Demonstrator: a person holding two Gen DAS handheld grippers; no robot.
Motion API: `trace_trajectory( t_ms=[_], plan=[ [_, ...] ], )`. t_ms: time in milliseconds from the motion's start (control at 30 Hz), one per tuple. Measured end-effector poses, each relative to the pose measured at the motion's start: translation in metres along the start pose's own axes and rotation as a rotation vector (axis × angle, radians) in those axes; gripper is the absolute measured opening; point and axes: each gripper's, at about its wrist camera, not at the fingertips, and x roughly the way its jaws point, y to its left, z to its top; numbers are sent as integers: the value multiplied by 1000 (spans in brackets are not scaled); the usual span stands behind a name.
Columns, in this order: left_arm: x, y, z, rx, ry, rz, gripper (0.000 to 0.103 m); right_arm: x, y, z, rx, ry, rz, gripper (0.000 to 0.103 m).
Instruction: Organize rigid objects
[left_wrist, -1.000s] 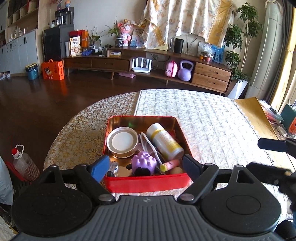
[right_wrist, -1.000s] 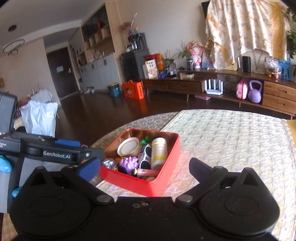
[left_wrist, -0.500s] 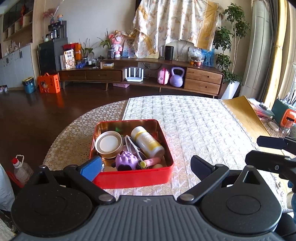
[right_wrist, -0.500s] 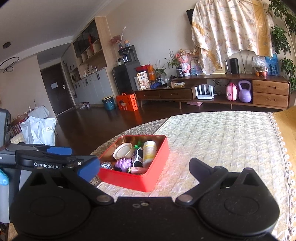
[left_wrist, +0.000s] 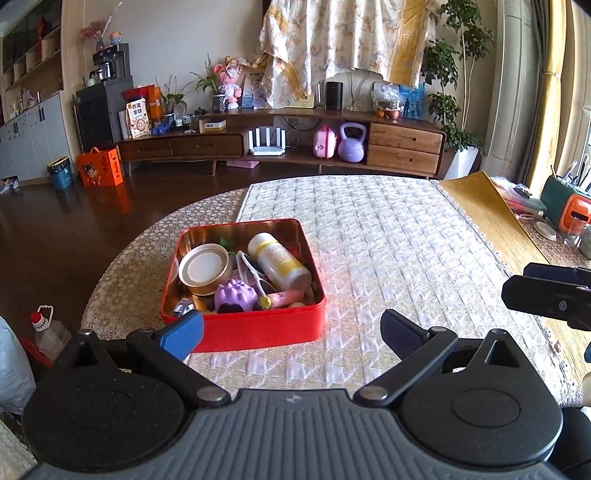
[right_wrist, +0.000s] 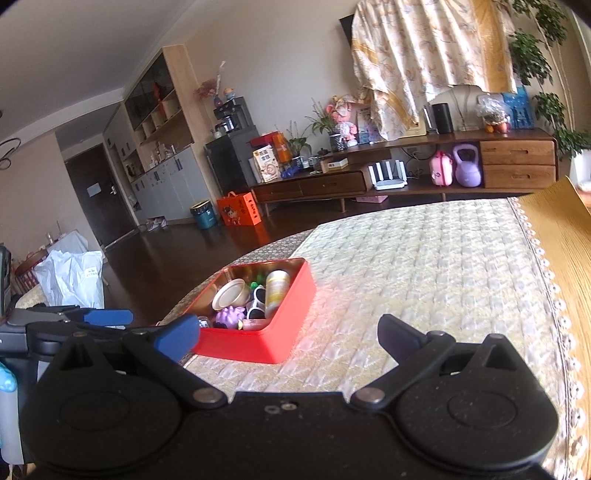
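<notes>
While jaws gape, left hand-held gripper (left_wrist: 291, 332) empty, red tin (left_wrist: 243, 328) ahead-left.

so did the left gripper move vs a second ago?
Yes. The left gripper has backed away from the red tin: earlier its fingertips flanked the tin's near wall, now the tin sits farther ahead and left on the tablecloth. Jaws have just been opening; nothing between them.

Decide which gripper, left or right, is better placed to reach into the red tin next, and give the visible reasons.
Probably the left gripper. It is open and empty, with the red tin just ahead, near its left finger. The right gripper, also open, sees the tin farther off and toward its left.
</notes>
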Motion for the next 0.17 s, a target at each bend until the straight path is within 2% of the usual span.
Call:
trace_trajectory(
  t_ms=[167],
  plan=[
    [6,-9,2,-2,17,-11,102,-2,-13,-6,37,-4,-26,103]
  ],
)
